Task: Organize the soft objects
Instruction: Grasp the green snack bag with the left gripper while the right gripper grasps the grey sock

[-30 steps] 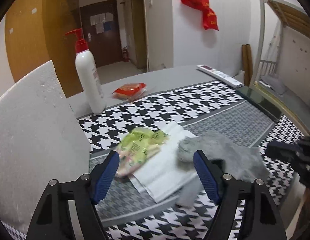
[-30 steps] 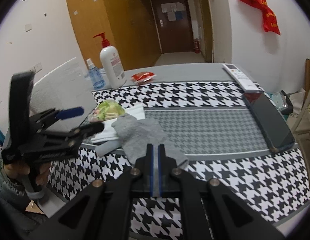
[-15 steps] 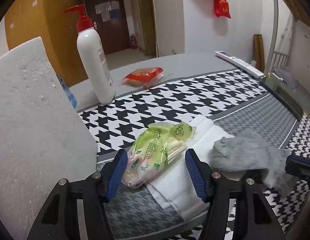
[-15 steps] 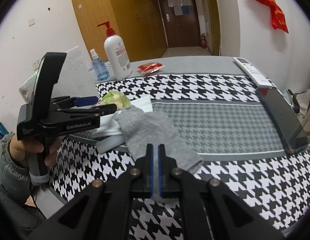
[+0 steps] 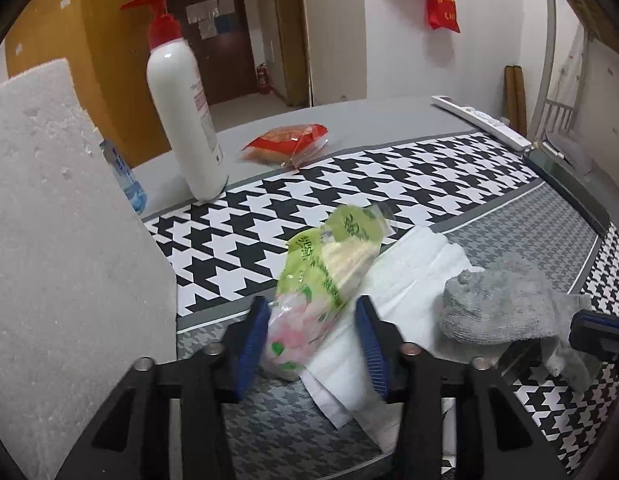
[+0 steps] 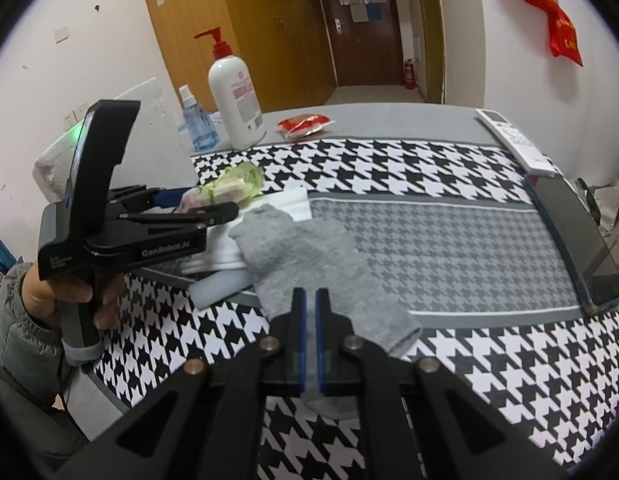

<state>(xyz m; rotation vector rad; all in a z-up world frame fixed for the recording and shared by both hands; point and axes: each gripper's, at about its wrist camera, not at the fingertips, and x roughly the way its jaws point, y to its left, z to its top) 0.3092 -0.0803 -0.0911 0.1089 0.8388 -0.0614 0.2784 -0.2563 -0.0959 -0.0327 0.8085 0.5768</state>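
Note:
A green snack packet (image 5: 329,276) lies on a folded white towel (image 5: 409,276) on the houndstooth table cloth (image 5: 349,200). My left gripper (image 5: 311,344) straddles the packet's near end with its jaws closing. The left pad touches the wrapper and a thin gap shows at the right pad. A grey sock (image 5: 497,304) lies to the right, partly over the towel. In the right wrist view my right gripper (image 6: 309,304) is shut on the near edge of the sock (image 6: 309,248). That view also shows the left gripper (image 6: 205,204), held by a hand, at the packet (image 6: 233,180).
A white foam slab (image 5: 49,240) stands close on the left. Behind are a pump bottle (image 5: 181,112), a small blue bottle (image 5: 125,176) and a red snack packet (image 5: 287,142). A remote (image 6: 513,140) and a dark flat device (image 6: 573,240) lie along the right edge.
My left gripper has come forward and down onto the green packet, and its jaws have narrowed around it. The right gripper has stayed shut on the sock.

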